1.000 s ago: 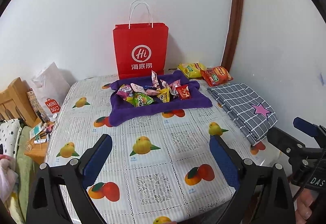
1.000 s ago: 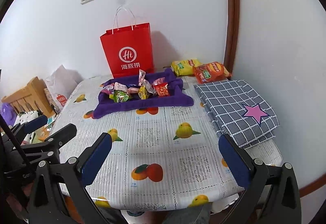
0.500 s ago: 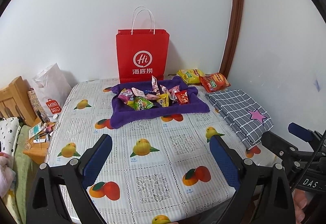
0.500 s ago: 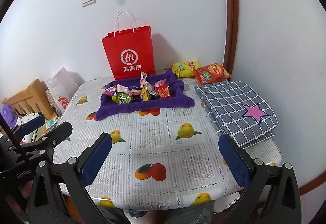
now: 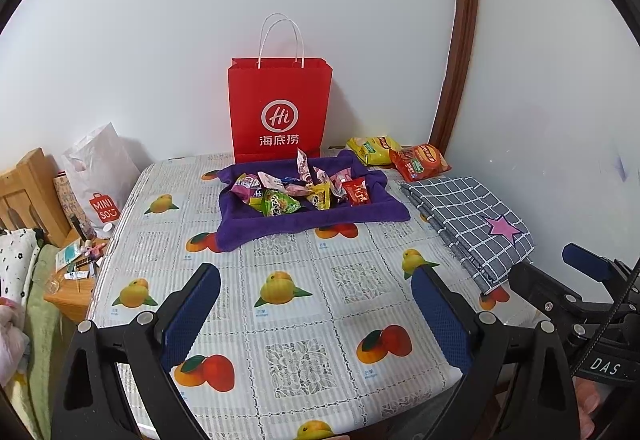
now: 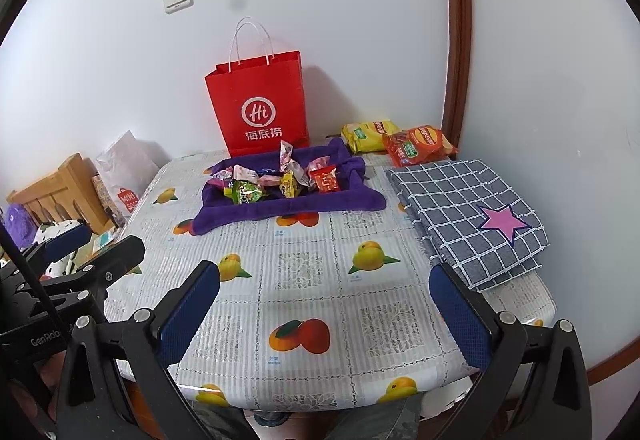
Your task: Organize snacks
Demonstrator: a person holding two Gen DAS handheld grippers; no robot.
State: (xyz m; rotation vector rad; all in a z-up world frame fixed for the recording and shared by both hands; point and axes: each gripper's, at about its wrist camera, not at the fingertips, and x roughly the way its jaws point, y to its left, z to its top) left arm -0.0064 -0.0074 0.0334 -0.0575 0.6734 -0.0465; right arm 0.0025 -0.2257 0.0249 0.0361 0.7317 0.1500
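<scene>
A: How many things sit around the purple towel (image 5: 308, 218)?

B: Taking the towel as the mark: on it lies one heap of small wrapped snacks (image 5: 298, 190), too jumbled to count exactly. Behind it, one red paper bag (image 5: 279, 108) stands upright against the wall. To the towel's right rear lie two crisp packets, one yellow packet (image 5: 370, 150) and one red packet (image 5: 419, 162), touching each other. To the towel's right lies one folded checked cloth (image 5: 468, 216) with one pink star on it.

A: And the tongs?

B: Two. The left gripper (image 5: 316, 314) hangs over the table's near edge, well in front of the towel, its blue pads spread wide with nothing between them. The right gripper (image 6: 325, 310) hangs likewise in front of the towel, fully spread and holding nothing. From the right wrist view the left gripper shows at the left edge, beside the table's left side.

A: Edges and room?

B: The table (image 6: 304, 272) carries a fruit-print cover. Between the towel's front edge and the near table edge the cover is bare, a broad stretch. The checked cloth reaches the table's right edge, near the wall. Left of the towel lies a bare strip up to the left edge; beyond it stand one white shopping bag (image 5: 102, 176) and a wooden bed frame (image 5: 28, 192).
</scene>
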